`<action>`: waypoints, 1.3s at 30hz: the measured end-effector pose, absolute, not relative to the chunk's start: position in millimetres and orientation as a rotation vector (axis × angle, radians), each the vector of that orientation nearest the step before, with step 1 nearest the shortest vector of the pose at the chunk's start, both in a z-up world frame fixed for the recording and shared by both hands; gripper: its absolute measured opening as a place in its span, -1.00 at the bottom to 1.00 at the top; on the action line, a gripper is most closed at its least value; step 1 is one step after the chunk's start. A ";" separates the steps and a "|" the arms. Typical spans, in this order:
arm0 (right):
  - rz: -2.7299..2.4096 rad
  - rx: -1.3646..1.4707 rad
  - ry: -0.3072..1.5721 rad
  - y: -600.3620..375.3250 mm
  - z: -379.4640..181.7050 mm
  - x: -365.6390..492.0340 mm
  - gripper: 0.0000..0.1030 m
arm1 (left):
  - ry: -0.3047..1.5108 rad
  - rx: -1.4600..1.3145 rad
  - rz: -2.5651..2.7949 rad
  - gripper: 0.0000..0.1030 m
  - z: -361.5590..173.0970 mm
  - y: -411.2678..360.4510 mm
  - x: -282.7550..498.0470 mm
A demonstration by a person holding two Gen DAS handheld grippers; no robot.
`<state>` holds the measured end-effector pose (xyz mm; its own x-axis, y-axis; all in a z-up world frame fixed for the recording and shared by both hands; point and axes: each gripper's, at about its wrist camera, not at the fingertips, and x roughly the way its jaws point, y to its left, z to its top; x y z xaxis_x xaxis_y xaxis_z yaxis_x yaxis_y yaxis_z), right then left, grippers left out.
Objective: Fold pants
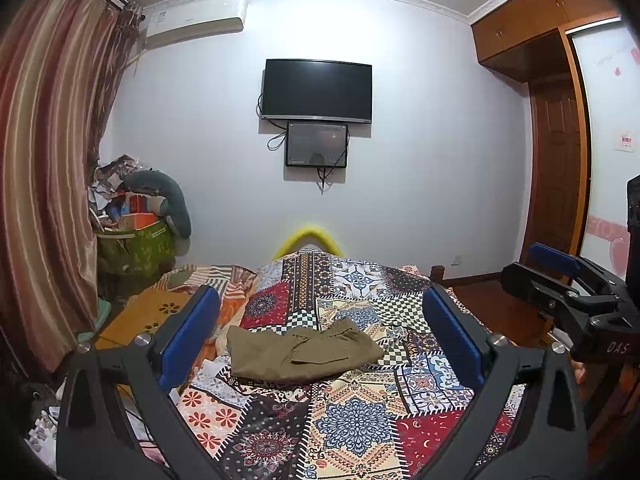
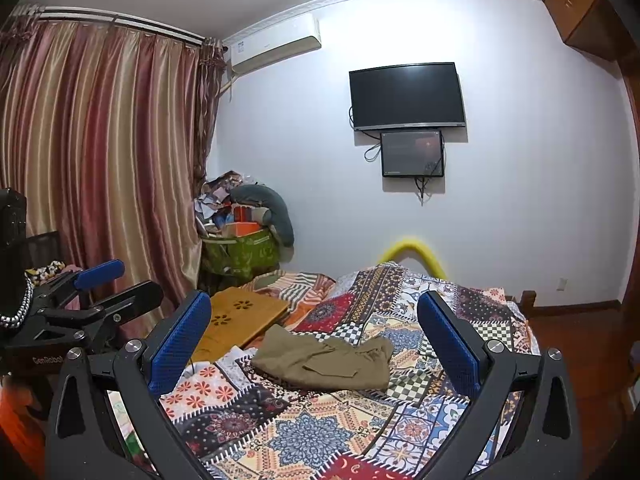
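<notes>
The olive pants (image 1: 304, 354) lay folded into a compact bundle on the patchwork quilt (image 1: 352, 420) in the middle of the bed, touched by neither tool. The left tool (image 1: 320, 344) hovered above the near end of the bed, spread wide and empty. The right tool (image 2: 316, 348) hung beside it, likewise wide and empty. A wooden tray (image 2: 236, 320) lay on the bed's left edge.

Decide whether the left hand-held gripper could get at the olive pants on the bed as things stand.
Probably yes. The left hand-held gripper is open, the olive pants lie ahead between its fingers on the patchwork bedspread, and nothing sits between them.
</notes>
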<state>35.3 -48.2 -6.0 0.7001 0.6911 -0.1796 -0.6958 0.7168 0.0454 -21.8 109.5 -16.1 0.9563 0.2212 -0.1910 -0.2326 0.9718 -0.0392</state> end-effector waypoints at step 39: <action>0.771 0.012 0.208 -51.5 -5.6 37.4 0.99 | 0.214 -0.081 0.161 0.99 -17.3 113.6 -10.8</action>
<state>37.4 -51.5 -5.6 0.6978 0.6929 -0.1818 -0.6904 0.7181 0.0871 -10.8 113.6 -17.3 0.9645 0.1501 -0.2174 -0.1673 0.9839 -0.0630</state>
